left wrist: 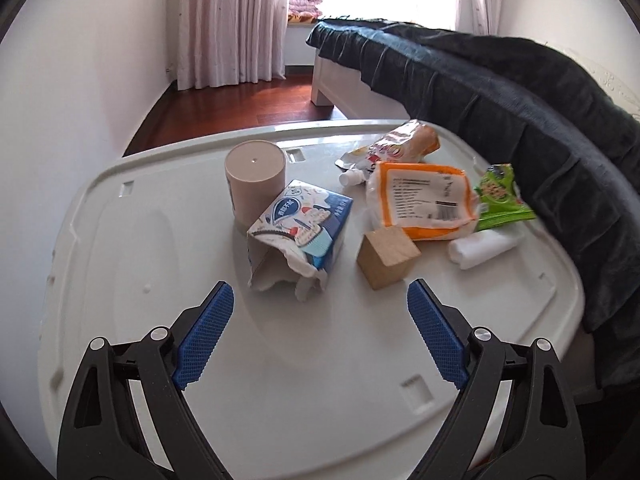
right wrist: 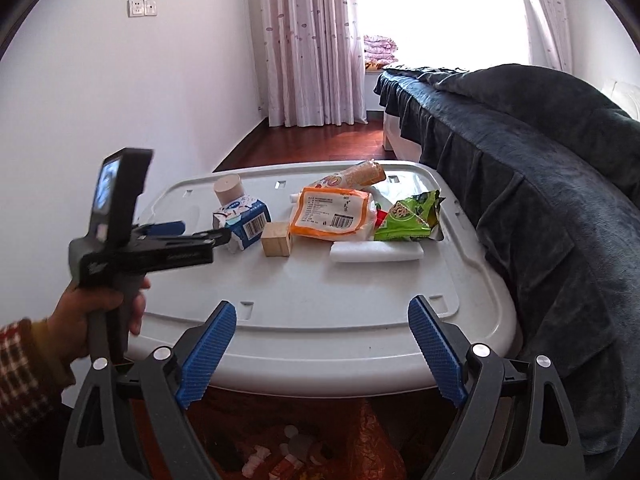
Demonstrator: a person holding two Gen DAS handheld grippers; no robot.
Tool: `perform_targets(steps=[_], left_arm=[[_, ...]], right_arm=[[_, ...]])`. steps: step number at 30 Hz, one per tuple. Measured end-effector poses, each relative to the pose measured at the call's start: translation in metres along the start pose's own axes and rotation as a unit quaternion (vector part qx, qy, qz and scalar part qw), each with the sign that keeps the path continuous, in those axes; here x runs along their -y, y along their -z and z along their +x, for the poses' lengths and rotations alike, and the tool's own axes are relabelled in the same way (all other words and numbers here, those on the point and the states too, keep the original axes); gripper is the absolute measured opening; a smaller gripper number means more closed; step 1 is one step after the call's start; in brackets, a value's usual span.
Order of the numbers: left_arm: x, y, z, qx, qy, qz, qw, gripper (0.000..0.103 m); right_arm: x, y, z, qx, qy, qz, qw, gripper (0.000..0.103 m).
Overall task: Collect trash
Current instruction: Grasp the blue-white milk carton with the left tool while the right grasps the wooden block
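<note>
Blue-padded left gripper spread, empty, just short of torn milk carton on grey lid | right gripper spread, empty, well back | advice: square pads on carton flanks, clear of wooden block, squeeze gently.

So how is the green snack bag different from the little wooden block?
The green snack bag is shiny, crinkled and lies flat; the wooden block is plain tan, solid and square-edged. The bag sits at the far right by the dark blanket; the block sits mid-table. Both rest on the white lid.
</note>
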State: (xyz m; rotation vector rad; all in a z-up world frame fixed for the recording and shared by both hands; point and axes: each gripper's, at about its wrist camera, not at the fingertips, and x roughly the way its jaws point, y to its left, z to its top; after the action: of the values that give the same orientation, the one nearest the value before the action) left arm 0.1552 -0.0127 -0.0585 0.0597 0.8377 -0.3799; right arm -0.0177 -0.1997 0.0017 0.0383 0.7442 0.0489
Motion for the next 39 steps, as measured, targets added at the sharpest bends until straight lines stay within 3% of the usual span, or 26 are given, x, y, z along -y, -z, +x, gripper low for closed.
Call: perform_targets(steps=[12,15,18,22,33,39], left_arm=[[-0.010,-0.022,0.057,-0.032,-0.026,-0.003,0.9991,0.087],[-0.009,-0.023,0.061,-0.020,-0.031,0.000,0.9993,0.086],[-0.010,-0.023,0.060,-0.015,-0.020,-0.004,0.9997,0.066],[-0.010,-0.022,0.059,-0.016,-0.023,-0.008,0.9996,0.063],[-0.009,0.003,0.006,0.016,-0.047,-0.041,0.9979,0.062],[-0.013,0.027,-0.039,0.036,-0.063,-0.067,0.9951,0.062]], right_arm=[[-0.004,0.009,0.016,-0.022,-0.011,-0.013,1.000,0.086],[-0.005,0.010,0.017,-0.023,-0.010,-0.016,1.000,0.086],[-0.006,0.012,0.019,-0.024,-0.011,-0.017,0.999,0.086],[-0.006,0.012,0.019,-0.022,-0.011,-0.017,1.000,0.086],[-0.014,-0.014,0.041,-0.002,0.004,-0.038,0.999,0.086],[-0.040,-0.040,0.091,0.021,-0.003,-0.068,0.997,0.086]])
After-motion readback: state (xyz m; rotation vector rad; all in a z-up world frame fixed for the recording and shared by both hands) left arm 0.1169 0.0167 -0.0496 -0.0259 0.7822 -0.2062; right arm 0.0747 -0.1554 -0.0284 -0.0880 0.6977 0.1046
